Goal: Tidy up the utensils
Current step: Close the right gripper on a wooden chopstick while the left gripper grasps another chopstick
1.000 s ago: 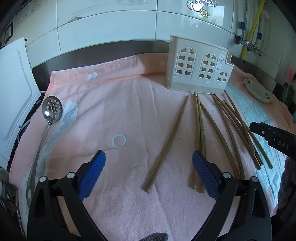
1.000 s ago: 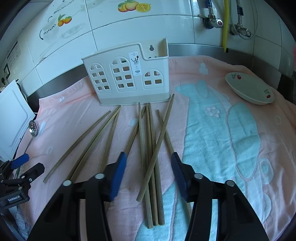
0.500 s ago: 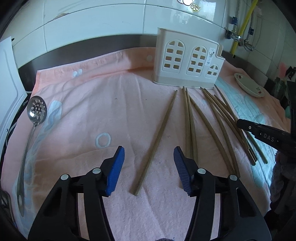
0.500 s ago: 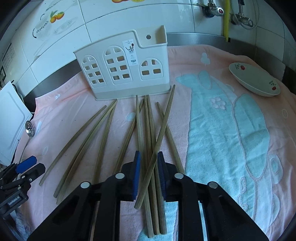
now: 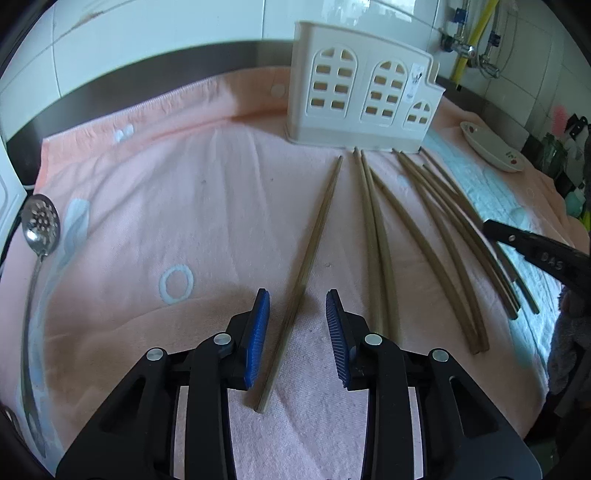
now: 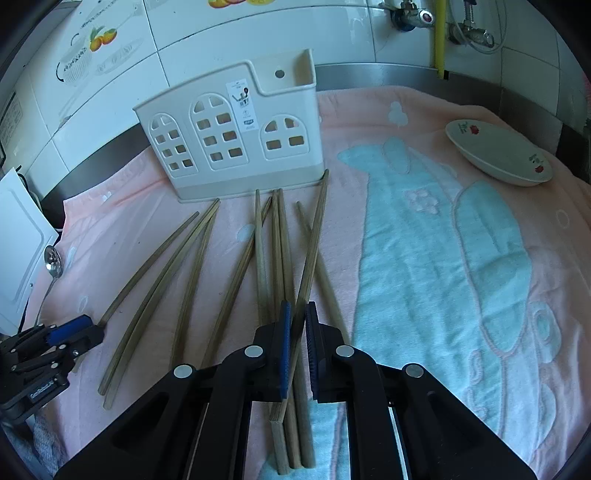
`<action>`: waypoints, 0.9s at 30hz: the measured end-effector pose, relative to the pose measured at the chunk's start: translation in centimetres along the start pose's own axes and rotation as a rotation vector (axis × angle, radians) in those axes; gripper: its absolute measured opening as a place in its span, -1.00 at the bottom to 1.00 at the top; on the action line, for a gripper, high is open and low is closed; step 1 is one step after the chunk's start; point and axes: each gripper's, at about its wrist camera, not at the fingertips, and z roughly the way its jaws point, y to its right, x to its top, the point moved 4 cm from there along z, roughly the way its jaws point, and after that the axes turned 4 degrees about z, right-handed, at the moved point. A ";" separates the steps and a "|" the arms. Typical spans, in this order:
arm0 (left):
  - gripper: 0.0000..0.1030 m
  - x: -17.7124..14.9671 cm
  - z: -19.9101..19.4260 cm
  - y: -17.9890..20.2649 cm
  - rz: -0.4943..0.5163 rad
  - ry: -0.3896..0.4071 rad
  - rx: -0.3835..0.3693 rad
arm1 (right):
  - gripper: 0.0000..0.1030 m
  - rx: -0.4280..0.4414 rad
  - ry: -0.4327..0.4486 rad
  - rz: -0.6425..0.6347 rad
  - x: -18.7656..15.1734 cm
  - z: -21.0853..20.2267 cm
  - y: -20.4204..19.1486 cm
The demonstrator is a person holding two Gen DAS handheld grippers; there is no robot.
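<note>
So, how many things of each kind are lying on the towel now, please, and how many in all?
chopsticks: 10
slotted spoon: 1
utensil holder: 1
dish: 1
Total: 13

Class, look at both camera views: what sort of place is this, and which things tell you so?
Most likely a home kitchen counter: tiled wall, water taps, and a utensil holder.

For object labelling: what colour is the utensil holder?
Cream-white utensil holder with arched window cutouts; clearest in the right wrist view.
</note>
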 end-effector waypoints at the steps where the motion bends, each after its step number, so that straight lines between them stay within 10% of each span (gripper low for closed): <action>1: -0.41 0.0 0.3 -0.1 0.000 -0.007 0.000 | -0.85 0.002 0.005 0.001 0.0 -0.2 0.1; 27: -0.88 1.3 -3.1 1.9 0.021 0.075 0.036 | -0.91 0.020 0.183 -0.052 1.1 -6.2 0.9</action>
